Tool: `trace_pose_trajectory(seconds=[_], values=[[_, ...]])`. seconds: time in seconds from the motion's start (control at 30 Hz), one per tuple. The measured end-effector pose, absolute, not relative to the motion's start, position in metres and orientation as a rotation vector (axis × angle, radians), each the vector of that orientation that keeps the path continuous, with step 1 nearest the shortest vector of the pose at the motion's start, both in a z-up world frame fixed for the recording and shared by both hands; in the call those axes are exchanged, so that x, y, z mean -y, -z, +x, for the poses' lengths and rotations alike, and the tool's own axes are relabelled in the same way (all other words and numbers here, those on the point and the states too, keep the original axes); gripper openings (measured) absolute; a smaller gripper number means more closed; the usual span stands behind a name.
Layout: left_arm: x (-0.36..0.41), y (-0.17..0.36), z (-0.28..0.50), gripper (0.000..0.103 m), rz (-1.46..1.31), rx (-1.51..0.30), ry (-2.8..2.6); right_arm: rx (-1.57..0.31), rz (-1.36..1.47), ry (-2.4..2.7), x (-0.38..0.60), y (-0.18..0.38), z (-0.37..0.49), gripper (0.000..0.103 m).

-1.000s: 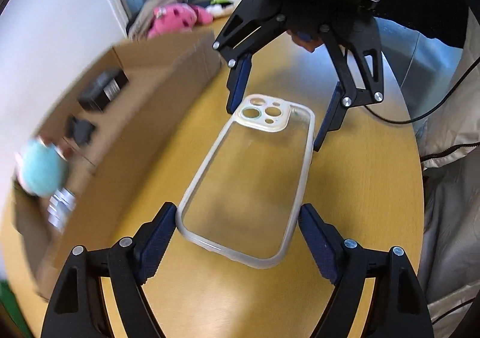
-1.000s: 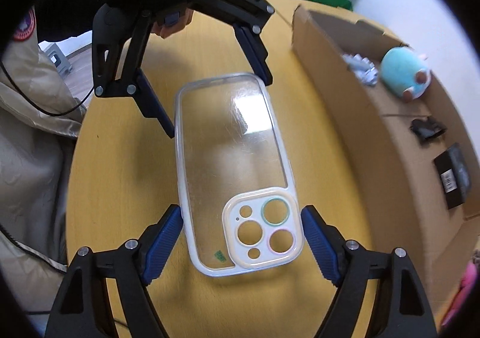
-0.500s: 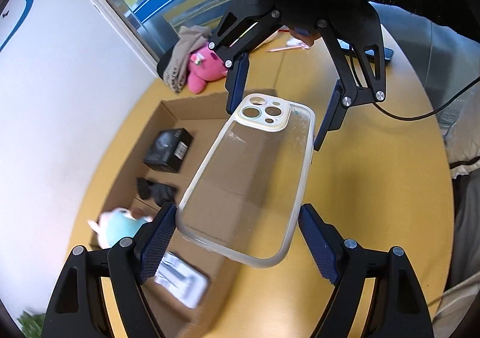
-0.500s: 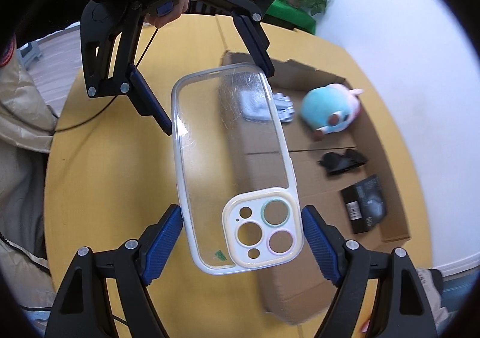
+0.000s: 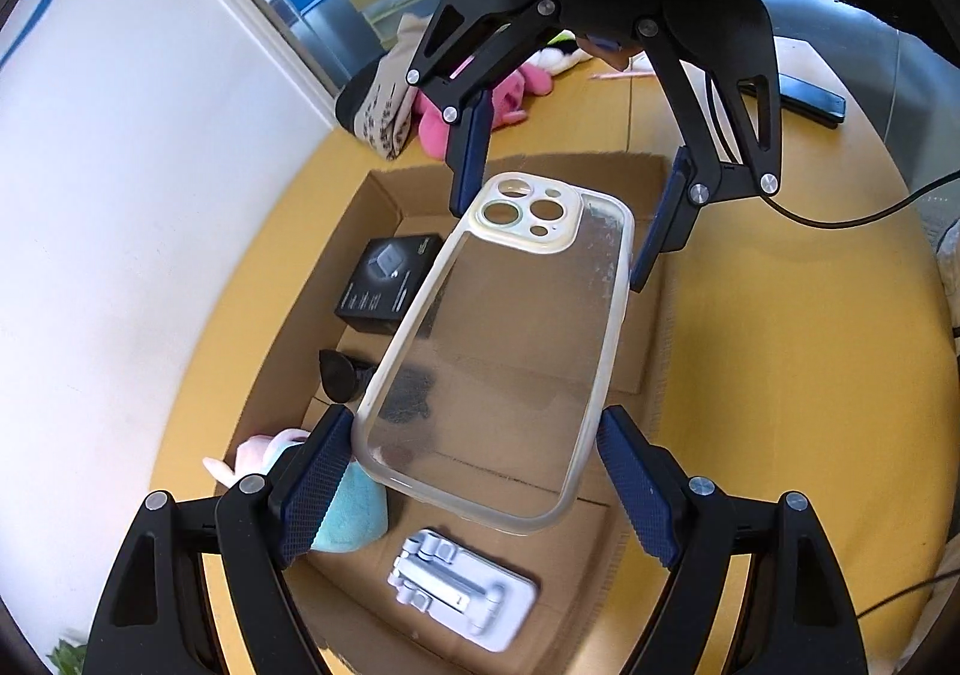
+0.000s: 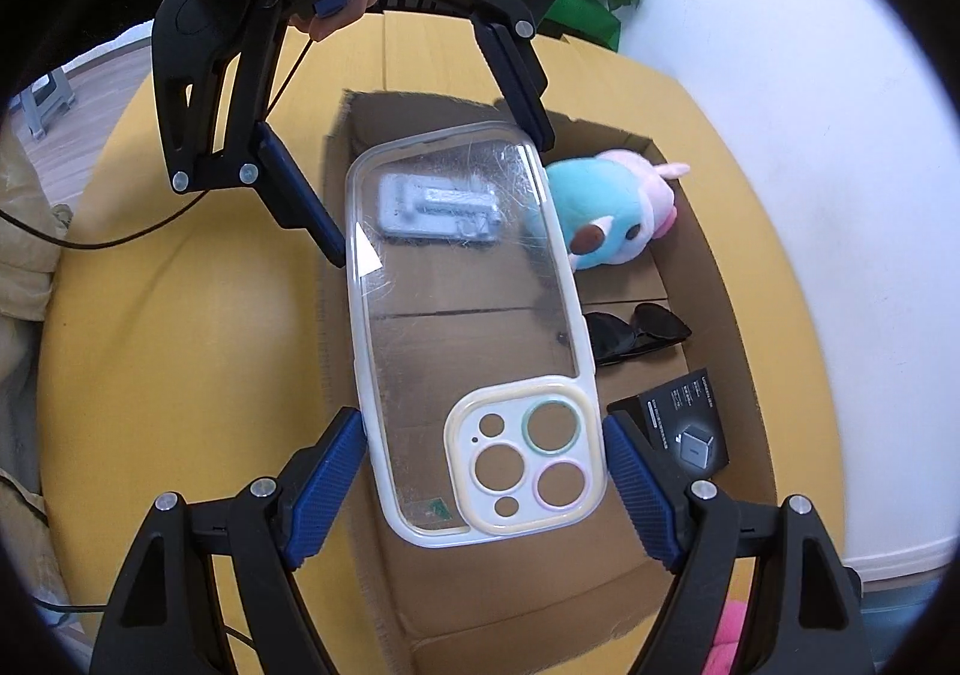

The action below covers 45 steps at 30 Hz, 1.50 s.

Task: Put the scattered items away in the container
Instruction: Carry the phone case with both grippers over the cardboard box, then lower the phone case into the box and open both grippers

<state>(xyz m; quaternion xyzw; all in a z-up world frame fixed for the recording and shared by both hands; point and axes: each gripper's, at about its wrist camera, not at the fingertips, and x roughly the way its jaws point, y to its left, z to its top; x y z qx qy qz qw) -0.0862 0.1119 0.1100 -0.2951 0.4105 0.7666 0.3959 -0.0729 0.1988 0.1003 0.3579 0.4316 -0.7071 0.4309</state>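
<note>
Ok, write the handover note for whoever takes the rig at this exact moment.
Left gripper: shut on the plain end of the clear phone case.
Right gripper: shut on its camera-cutout end.
The case hangs above the open cardboard box.
Done: plush toy, sunglasses, black charger box and white stand are inside.
Left: lower the case in, release both grippers.

The round yellow worktop [image 5: 780, 351] carries an open cardboard box [image 5: 654, 315] near its wall-side edge. Beyond the box lie a pink plush toy [image 5: 432, 126] and a folded grey cloth [image 5: 375, 99], with a dark phone [image 5: 810, 102] near the far edge.
</note>
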Motion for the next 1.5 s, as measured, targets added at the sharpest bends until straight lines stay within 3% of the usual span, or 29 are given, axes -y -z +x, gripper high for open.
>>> trace_pose_trajectory(seconds=[0.53,0.93,1.27,1.33,1.5], values=[[-0.116,-0.038,-0.149,0.086,-0.947,-0.994,-1.807,-0.982,1.053,1.663,-0.196,-0.021,-0.141,0.08],[-0.122,0.02,-0.162,0.087,-1.12,-1.002,-1.717,-1.036,1.166,1.591,-0.178,0.024,-0.142,0.082],[-0.098,-0.031,-0.137,0.088,-1.071,-0.825,-1.889,-0.971,1.117,1.834,-0.196,-0.03,-0.119,0.082],[-0.086,-0.05,-0.124,0.095,-1.016,-0.751,-1.988,-0.954,1.087,1.893,-0.202,-0.043,-0.106,0.082],[-0.053,-0.074,-0.089,0.097,-0.918,-0.571,-2.257,-0.729,1.012,2.169,-0.227,-0.078,-0.067,0.082]])
